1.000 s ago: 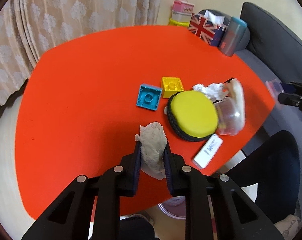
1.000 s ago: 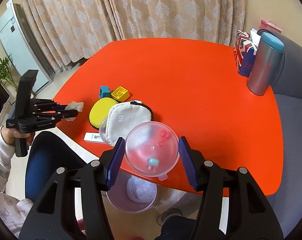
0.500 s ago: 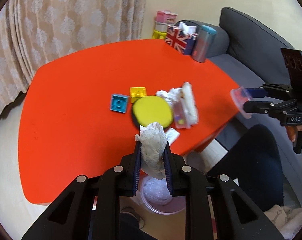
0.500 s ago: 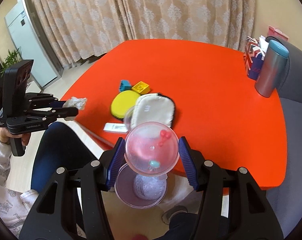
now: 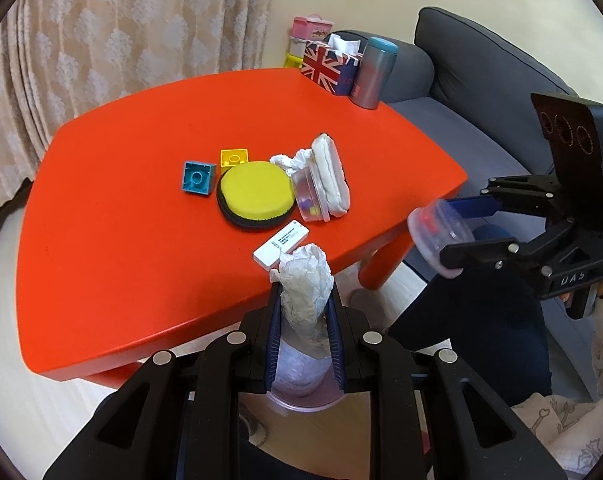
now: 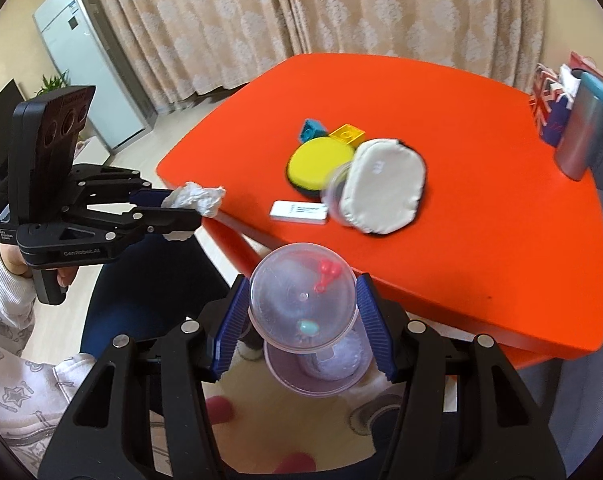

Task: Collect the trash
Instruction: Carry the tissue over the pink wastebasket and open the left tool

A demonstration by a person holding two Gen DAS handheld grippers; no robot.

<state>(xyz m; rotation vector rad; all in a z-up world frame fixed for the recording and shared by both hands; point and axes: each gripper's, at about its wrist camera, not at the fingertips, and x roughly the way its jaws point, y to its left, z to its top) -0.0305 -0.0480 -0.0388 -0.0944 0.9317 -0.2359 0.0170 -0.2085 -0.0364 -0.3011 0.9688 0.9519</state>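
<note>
Trash is in both my grippers and I judge this the carry-to-bin step: each piece hangs off the near edge of the red table, above the clear bin on the floor

My left gripper is pinched narrow on a crumpled tissue, which stands up out of the fingers; the bin's rim shows directly under it. My right gripper sits about half wide, clamped on a clear plastic capsule, round face toward the camera, right over the bin mouth

Next, as I read it, each load wants centring over the opening before I let the jaws spread. The tissue is light and may cling to the ribbed pads; the capsule is hard and could bounce off the rim if I release it off-centre

Containers:
- the bin already holds a pale crumpled wad, bagged or loose I cannot tell
- the capsule holds small pink and turquoise bits
- a second clear capsule lies on the table against a white zip pouch, small coloured bits inside

Another crumpled tissue waits behind that capsule, to be collected yet
</note>
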